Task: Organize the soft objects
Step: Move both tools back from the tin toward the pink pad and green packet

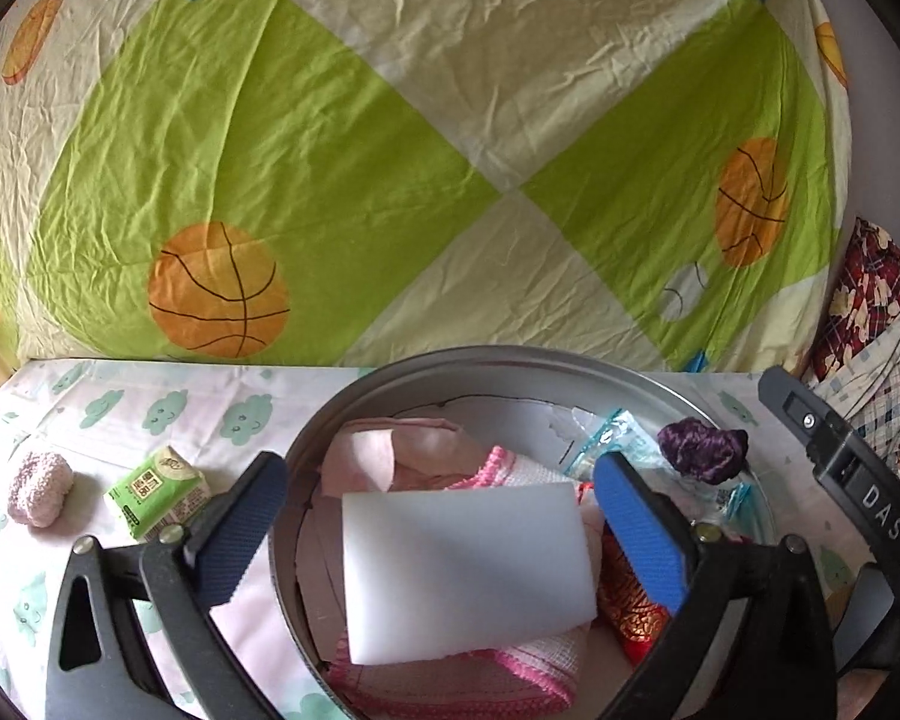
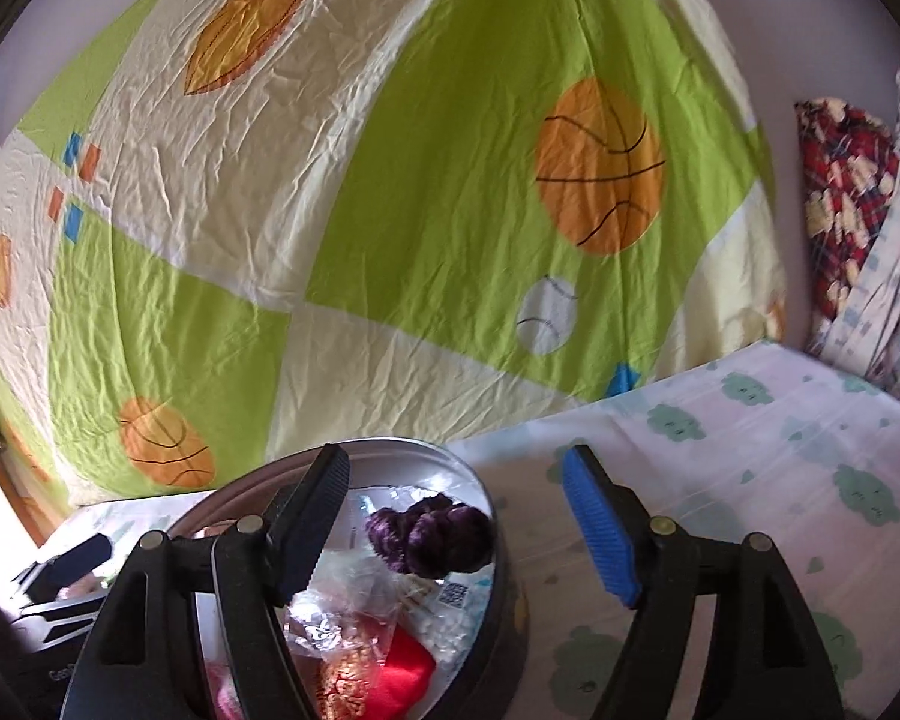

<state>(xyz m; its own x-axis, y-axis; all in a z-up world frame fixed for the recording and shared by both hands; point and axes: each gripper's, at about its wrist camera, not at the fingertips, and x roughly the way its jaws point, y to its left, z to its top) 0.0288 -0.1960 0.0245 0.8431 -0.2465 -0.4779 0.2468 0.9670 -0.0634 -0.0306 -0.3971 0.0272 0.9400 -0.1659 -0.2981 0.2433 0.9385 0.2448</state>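
A round metal tin [image 1: 510, 363] sits on the cloud-print sheet and holds soft things: a white sponge block [image 1: 465, 570], pink cloths [image 1: 390, 456], a red and gold fabric piece [image 1: 630, 600], plastic packets and a purple scrunchie [image 1: 702, 447]. My left gripper [image 1: 444, 516] is open above the tin, its fingers either side of the sponge and clear of it. A pink fluffy ball [image 1: 39, 489] and a green tissue pack [image 1: 159, 492] lie left of the tin. My right gripper [image 2: 456, 534] is open and empty over the tin's right rim [image 2: 501, 546], near the scrunchie [image 2: 432, 534].
A green and cream quilt with basketball prints [image 1: 390, 138] hangs close behind the tin like a wall. Plaid and checked fabrics [image 2: 858, 204] are piled at the far right. The right gripper's body [image 1: 840, 462] stands just right of the tin.
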